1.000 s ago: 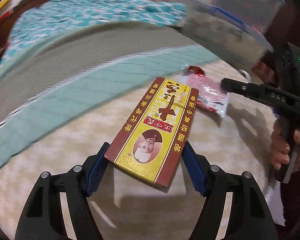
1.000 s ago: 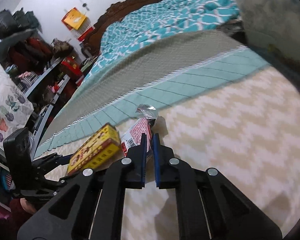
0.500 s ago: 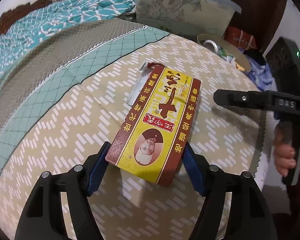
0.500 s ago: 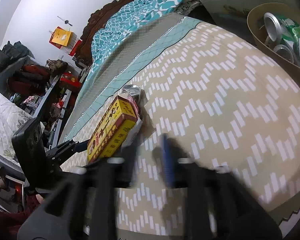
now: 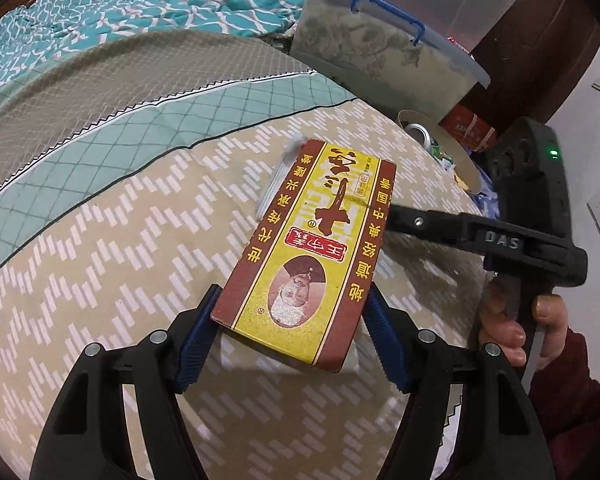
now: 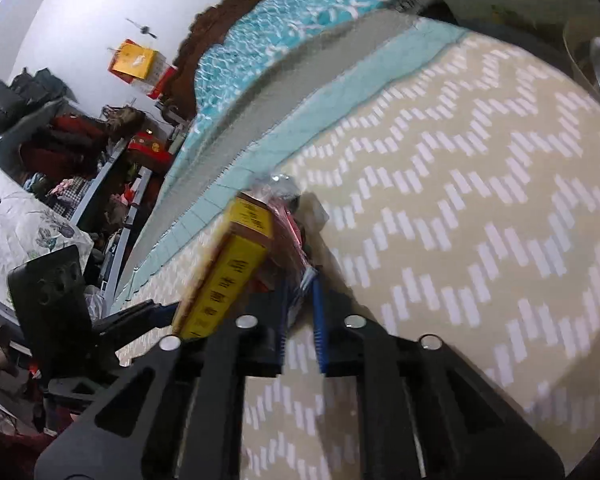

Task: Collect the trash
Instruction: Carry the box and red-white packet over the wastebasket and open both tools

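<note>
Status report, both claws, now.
Left claw clamped on the yellow-and-brown box. Right claw just closed on the red wrapper. Trash bin beyond the bed edge; path open.

Red wrapper (image 6: 290,236) blurred, mostly hidden behind the yellow box (image 6: 224,280)

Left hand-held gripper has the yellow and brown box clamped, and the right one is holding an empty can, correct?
Not quite. The left hand-held gripper does clamp the box, but the right hand-held gripper is shut on a red plastic wrapper, not a can, as the right wrist view shows.
</note>
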